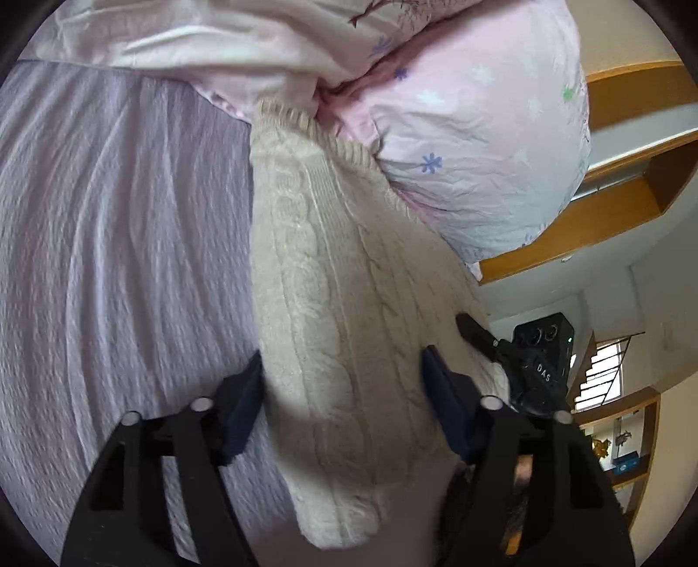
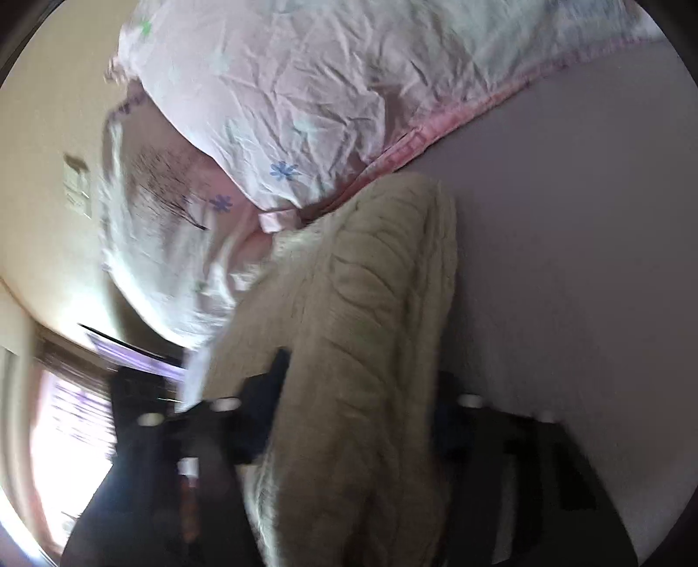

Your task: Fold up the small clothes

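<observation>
A cream cable-knit sweater (image 1: 331, 314) hangs in a long bunched fold over the lilac bed sheet (image 1: 109, 244). My left gripper (image 1: 342, 384) has its jaws spread wide with the sweater bunched between the two pads. The other gripper's black body (image 1: 534, 366) shows at the sweater's right edge. In the blurred right wrist view the sweater (image 2: 362, 331) runs between the fingers of my right gripper (image 2: 357, 392), whose jaws also stand wide around the cloth. The sweater's far end lies against the pink pillow in both views.
A pink flowered pillow (image 1: 471, 144) and a pale pink duvet (image 1: 196, 39) lie at the head of the bed; the pillow also shows in the right wrist view (image 2: 279, 100). Wooden shelves (image 1: 628, 205) and a window (image 2: 74, 414) stand beyond the bed's edge.
</observation>
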A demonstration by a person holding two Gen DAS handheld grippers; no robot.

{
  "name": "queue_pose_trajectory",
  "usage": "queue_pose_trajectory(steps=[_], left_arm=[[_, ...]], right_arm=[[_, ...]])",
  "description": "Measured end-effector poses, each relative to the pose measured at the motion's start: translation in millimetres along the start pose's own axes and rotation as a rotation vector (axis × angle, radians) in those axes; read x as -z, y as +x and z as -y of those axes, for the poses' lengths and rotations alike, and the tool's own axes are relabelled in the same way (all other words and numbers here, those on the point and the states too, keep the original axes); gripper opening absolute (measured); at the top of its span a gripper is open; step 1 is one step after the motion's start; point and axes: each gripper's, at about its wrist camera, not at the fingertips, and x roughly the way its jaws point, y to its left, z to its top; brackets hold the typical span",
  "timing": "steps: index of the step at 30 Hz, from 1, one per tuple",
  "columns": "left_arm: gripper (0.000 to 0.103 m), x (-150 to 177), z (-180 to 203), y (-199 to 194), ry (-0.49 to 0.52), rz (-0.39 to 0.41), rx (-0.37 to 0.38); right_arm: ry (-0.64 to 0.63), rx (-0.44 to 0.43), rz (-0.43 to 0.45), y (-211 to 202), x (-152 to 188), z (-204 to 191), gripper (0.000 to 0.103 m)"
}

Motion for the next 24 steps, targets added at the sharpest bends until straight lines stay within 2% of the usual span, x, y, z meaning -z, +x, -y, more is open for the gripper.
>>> queue_pose_trajectory(steps=[3,6,8,10,11,12,13,14,15,16,17,18,20,22,24], left_arm=[[0.040,-1,2,-13,0.041,0.001,0.014],[0.039,7,2,-57,0.127,0.054,0.000],[0.039,18,-5,-99,0.187,0.125,-0.035],[0.043,24,-16,-123,0.207,0.163,-0.117],[0.044,27,-27,-134,0.201,0.174,-0.185],[0.044,30,-35,-142,0.188,0.183,-0.224],[0.042,35,-42,-151,0.181,0.207,-0.248],[0.042,41,-45,-166,0.182,0.251,-0.276],[0.042,47,-43,-177,0.187,0.277,-0.269],[0.042,51,-40,-184,0.194,0.293,-0.249],[0.045,58,-33,-194,0.217,0.313,-0.219],[0.049,64,-27,-198,0.245,0.321,-0.197],[0.055,71,-3,-191,0.312,0.303,-0.153],[0.059,76,14,-174,0.366,0.257,-0.125],[0.063,79,25,-151,0.411,0.204,-0.126]], right_arm=[[-0.032,-0.068,0.018,-3,5,-6,0.038],[-0.128,-0.199,-0.014,5,16,-34,0.036],[-0.206,-0.214,-0.072,22,29,-55,0.036],[-0.265,-0.169,-0.152,47,40,-72,0.037],[-0.282,-0.116,-0.209,63,45,-76,0.040],[-0.293,-0.059,-0.222,68,46,-78,0.046],[-0.298,-0.034,-0.202,64,45,-79,0.048],[-0.310,0.020,-0.115,46,44,-83,0.049],[-0.323,0.041,-0.032,26,46,-90,0.052],[-0.330,0.016,0.010,12,50,-96,0.056],[-0.337,-0.087,0.033,-8,59,-106,0.070],[-0.345,-0.178,0.026,-19,69,-114,0.082],[-0.377,-0.276,-0.052,-23,91,-133,0.084],[-0.389,-0.250,-0.136,-10,107,-143,0.084],[-0.348,-0.144,-0.197,12,106,-137,0.082]])
